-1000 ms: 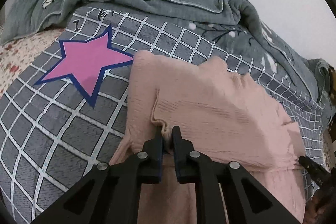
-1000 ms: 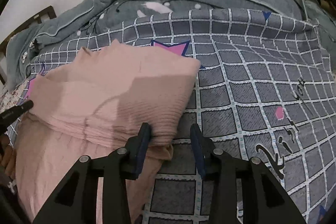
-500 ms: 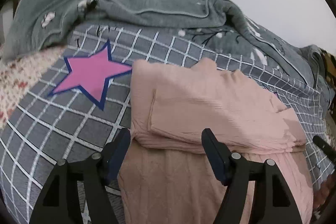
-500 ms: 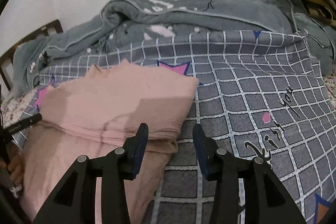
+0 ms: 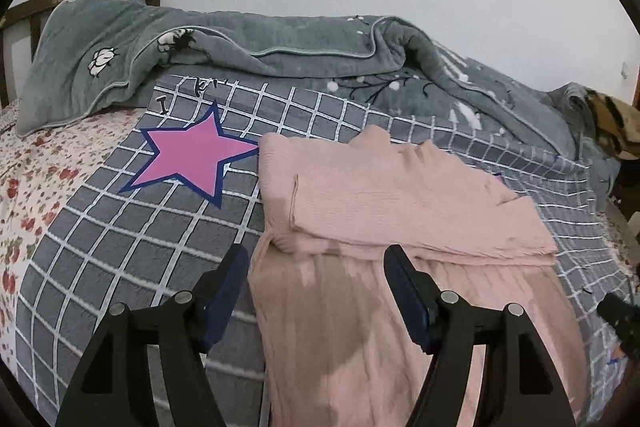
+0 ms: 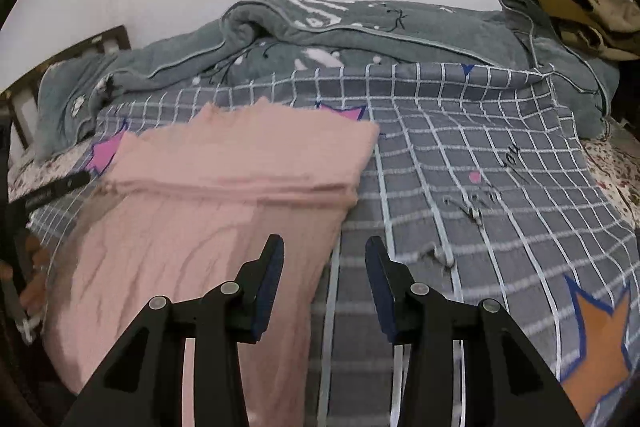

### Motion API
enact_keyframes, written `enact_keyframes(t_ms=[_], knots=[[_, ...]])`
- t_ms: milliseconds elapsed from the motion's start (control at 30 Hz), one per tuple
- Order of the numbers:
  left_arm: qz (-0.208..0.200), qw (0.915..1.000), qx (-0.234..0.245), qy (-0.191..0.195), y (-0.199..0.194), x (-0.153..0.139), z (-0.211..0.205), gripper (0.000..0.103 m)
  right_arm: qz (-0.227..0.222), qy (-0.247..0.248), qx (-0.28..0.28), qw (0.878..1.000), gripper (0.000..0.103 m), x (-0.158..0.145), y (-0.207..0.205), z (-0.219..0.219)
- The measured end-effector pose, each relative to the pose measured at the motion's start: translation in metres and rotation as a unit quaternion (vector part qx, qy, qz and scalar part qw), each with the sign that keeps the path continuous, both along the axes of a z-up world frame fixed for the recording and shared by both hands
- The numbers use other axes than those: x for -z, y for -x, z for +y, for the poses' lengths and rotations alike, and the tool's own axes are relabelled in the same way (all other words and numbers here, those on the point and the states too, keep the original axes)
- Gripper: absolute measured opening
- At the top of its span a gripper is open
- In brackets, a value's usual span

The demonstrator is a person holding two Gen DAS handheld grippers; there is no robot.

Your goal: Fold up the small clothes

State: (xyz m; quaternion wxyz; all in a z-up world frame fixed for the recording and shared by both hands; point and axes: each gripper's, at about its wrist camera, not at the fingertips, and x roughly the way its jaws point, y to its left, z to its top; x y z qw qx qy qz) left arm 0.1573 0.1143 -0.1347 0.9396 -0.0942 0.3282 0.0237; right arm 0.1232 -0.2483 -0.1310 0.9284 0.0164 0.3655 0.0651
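I find the pink ribbed knit garment (image 5: 400, 211) lying on the grey grid-patterned blanket with star prints (image 5: 120, 247) that covers the bed. Its far part is doubled back on itself into a flat rectangular stack, and the near part runs in a single layer toward me; I judge one fold made and at least one more due.

My left claw (image 5: 316, 291) stands wide open and holds nothing. It hangs over the garment's near left edge, one finger above the blanket and the other above the pink cloth, just short of the folded stack. In my judgement this straddle suits a bite on the side edge of the single layer.

My right claw (image 6: 326, 279) is likewise parted and empty. Its left finger sits over the pink cloth and its right finger over the blanket, so it brackets the garment's right edge. With the two claws at opposite edges, I judge the next lift would carry the near layer evenly up over the stack.

The stack's edges look roughly aligned, though the top corner toward the right shows a small ruck in the left wrist view. A crumpled grey-green quilt with white flower motifs (image 5: 240, 43) lies along the wall behind the work area, well apart from the garment. An olive-brown bundle of cloth (image 6: 588, 15) rests on the quilt's right end.
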Motion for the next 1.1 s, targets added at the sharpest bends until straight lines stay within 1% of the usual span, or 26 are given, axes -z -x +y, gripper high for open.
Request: enact_keyframes(t_ms=[133, 233, 267, 300, 333, 400, 500, 600, 700, 767, 833, 967, 1033, 1100], knots=[[-0.011, 0.9998, 0.002, 0.016, 0.022, -0.002, 0.003, 0.068, 0.007, 0.014, -0.010, 1.000, 0.042, 0.001, 0.029, 0.007], [-0.004, 0.9993, 0.027, 0.025, 0.043, 0.003, 0.002, 0.068, 0.015, 0.009, -0.018, 1.000, 0.043, 0.003, 0.048, 0.008], [-0.001, 0.9991, 0.033, 0.028, 0.052, 0.006, 0.001, 0.068, 0.014, 0.008, -0.021, 1.000, 0.044, 0.004, 0.054, 0.008], [0.001, 0.9989, 0.038, 0.029, 0.062, 0.010, 0.001, 0.068, 0.011, 0.005, -0.023, 1.000, 0.049, 0.006, 0.060, 0.008], [0.002, 0.9988, 0.040, 0.030, 0.068, 0.012, 0.001, 0.068, 0.008, 0.000, -0.025, 1.000, 0.051, 0.009, 0.067, 0.007], [0.001, 0.9985, 0.045, 0.030, 0.086, 0.016, 0.002, 0.068, 0.011, -0.009, -0.030, 0.999, 0.051, 0.017, 0.077, 0.006], [-0.002, 0.9989, 0.033, 0.032, 0.111, 0.022, 0.006, 0.068, 0.011, -0.014, -0.040, 0.999, 0.051, 0.030, 0.093, 0.005], [0.007, 0.9990, 0.020, 0.040, 0.130, 0.029, 0.012, 0.068, 0.000, -0.011, -0.049, 0.999, 0.051, 0.040, 0.105, 0.001], [0.015, 0.9986, 0.013, 0.048, 0.146, 0.034, 0.013, 0.067, 0.003, -0.048, -0.046, 0.998, 0.051, 0.049, 0.113, -0.011], [0.022, 0.9984, 0.010, 0.051, 0.157, 0.039, 0.012, 0.067, 0.007, -0.075, -0.043, 0.996, 0.050, 0.049, 0.116, -0.018], [0.031, 0.9979, 0.010, 0.057, 0.167, 0.045, 0.010, 0.067, -0.002, -0.082, -0.044, 0.996, 0.050, 0.047, 0.120, -0.020], [0.042, 0.9968, 0.014, 0.066, 0.185, 0.054, 0.006, 0.067, 0.005, -0.088, -0.057, 0.994, 0.042, 0.051, 0.123, -0.017], [0.048, 0.9961, 0.016, 0.072, 0.188, 0.058, 0.007, 0.067, 0.009, -0.086, -0.052, 0.995, 0.039, 0.053, 0.123, -0.017], [0.055, 0.9952, 0.014, 0.080, 0.187, 0.063, 0.010, 0.067, 0.014, -0.089, -0.056, 0.994, 0.034, 0.055, 0.123, -0.015]])
